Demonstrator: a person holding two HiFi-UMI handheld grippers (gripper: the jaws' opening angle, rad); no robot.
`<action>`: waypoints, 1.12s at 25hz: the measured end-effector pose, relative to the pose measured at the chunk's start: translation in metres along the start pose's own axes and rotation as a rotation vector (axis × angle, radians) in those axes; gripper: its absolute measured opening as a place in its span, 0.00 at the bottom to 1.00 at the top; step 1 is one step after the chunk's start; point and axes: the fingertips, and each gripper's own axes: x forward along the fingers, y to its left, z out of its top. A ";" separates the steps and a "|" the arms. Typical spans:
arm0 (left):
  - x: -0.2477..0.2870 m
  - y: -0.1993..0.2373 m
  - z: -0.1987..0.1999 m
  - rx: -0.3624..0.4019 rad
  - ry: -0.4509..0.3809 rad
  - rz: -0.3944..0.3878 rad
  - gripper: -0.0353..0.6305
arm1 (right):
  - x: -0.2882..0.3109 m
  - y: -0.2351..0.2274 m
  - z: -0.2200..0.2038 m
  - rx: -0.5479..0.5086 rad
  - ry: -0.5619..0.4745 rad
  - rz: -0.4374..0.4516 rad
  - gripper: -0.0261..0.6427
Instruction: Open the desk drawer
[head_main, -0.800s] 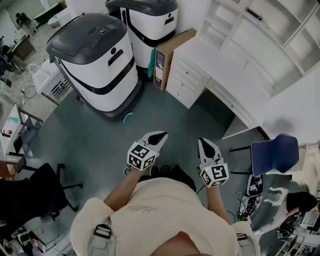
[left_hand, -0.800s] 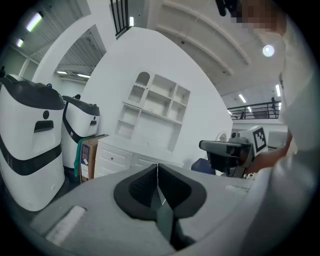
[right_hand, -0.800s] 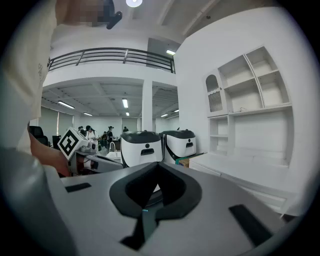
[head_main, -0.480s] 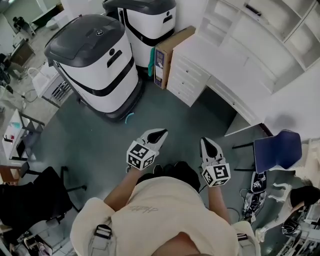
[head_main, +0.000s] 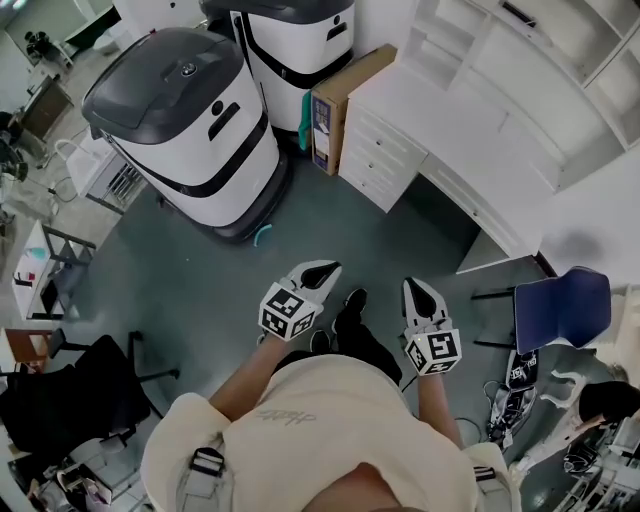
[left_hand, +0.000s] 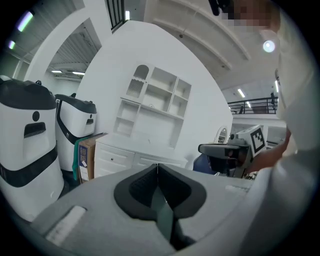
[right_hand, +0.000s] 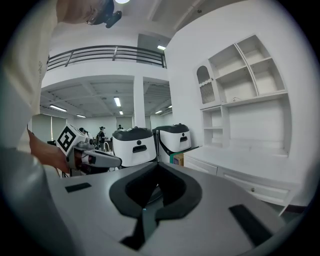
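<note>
The white desk (head_main: 440, 115) stands at the upper right of the head view, with a stack of shut drawers (head_main: 378, 160) on its left end and shallow drawers (head_main: 480, 205) under the top. Both grippers hang in front of the person's body, well short of the desk. The left gripper (head_main: 318, 270) has its jaws together and holds nothing; in its own view the tips (left_hand: 157, 166) meet below the drawer fronts (left_hand: 114, 159). The right gripper (head_main: 414, 288) is likewise shut and empty, its tips (right_hand: 157, 165) pointing toward the desk front (right_hand: 250, 187).
Two large white-and-grey machines (head_main: 185, 120) (head_main: 292, 40) stand left of the desk, with a cardboard box (head_main: 335, 100) leaning between them and the drawers. White shelving (head_main: 530, 60) rises over the desk. A blue chair (head_main: 555, 305) is at right, a black chair (head_main: 60, 395) at lower left.
The person has moved a little toward the desk, and a foot now shows between the two grippers. Both grippers stay shut and level.
</note>
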 end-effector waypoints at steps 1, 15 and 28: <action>0.007 0.004 0.005 0.006 0.001 0.002 0.08 | 0.009 -0.008 0.002 0.003 -0.003 0.002 0.03; 0.124 0.060 0.078 0.039 0.065 0.000 0.08 | 0.123 -0.126 0.045 -0.010 -0.043 0.095 0.03; 0.179 0.127 0.083 -0.056 0.078 0.031 0.08 | 0.190 -0.170 0.032 -0.003 0.042 0.118 0.03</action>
